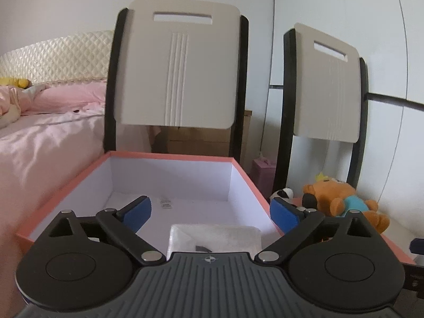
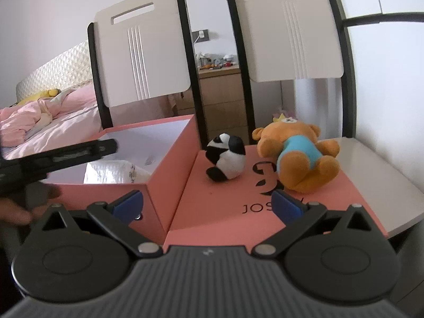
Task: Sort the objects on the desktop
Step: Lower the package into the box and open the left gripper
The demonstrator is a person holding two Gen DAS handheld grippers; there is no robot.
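Note:
An open pink box (image 1: 172, 156) with a white inside holds a white packet (image 1: 214, 235). My left gripper (image 1: 210, 212) is open and empty above the box, over the packet. In the right wrist view the box (image 2: 169, 159) stands at the left with the packet (image 2: 114, 172) inside. Its pink lid (image 2: 225, 206) lies flat beside it. A panda plush (image 2: 226, 159) and an orange bear plush in a blue shirt (image 2: 296, 153) lie on the lid. My right gripper (image 2: 208, 204) is open and empty, short of the panda. The bear (image 1: 341, 198) and the panda (image 1: 285, 194) also show in the left wrist view.
Two white chairs (image 2: 143, 53) (image 2: 286, 31) stand behind the table (image 2: 384, 175). A bed with pink bedding (image 1: 45, 122) is at the left. A wooden drawer unit (image 2: 222, 100) stands at the back. The left gripper's body (image 2: 61, 153) crosses over the box.

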